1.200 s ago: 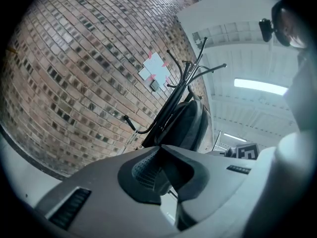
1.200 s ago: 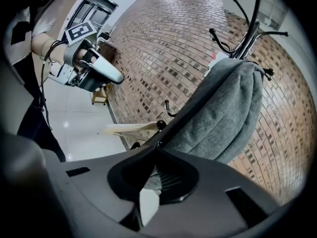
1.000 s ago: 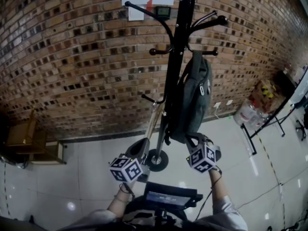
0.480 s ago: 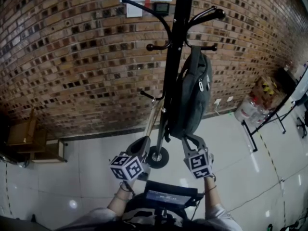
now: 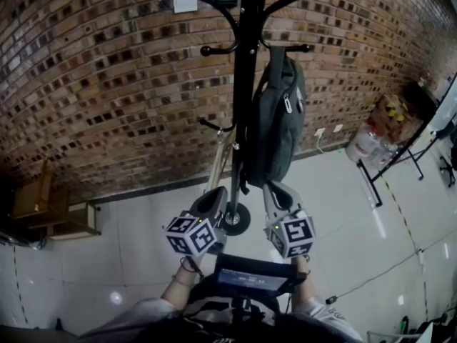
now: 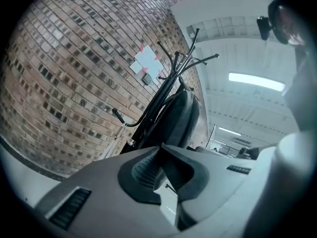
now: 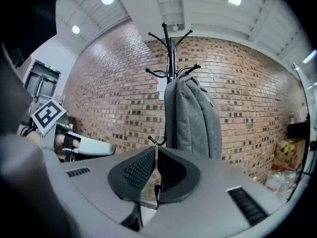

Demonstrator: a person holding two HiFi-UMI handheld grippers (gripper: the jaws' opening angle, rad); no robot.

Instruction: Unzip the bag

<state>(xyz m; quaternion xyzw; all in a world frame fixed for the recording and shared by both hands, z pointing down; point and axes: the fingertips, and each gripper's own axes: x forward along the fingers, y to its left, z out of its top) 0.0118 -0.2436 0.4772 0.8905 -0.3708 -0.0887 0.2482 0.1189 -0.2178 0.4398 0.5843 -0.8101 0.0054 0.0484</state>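
Since a second ago the right gripper is seen raised and rolled upright, its tips brought near the lower end of the bag without touching it. The bag is hung just right of the coat rack pole. The right jaws are closed a touch further and met on nothing. The left gripper, just left of the pole, is likewise closed and empty. The zip pull is not yet reached, so only an approach is judged under way

Industrial hall: brick wall, strip lights
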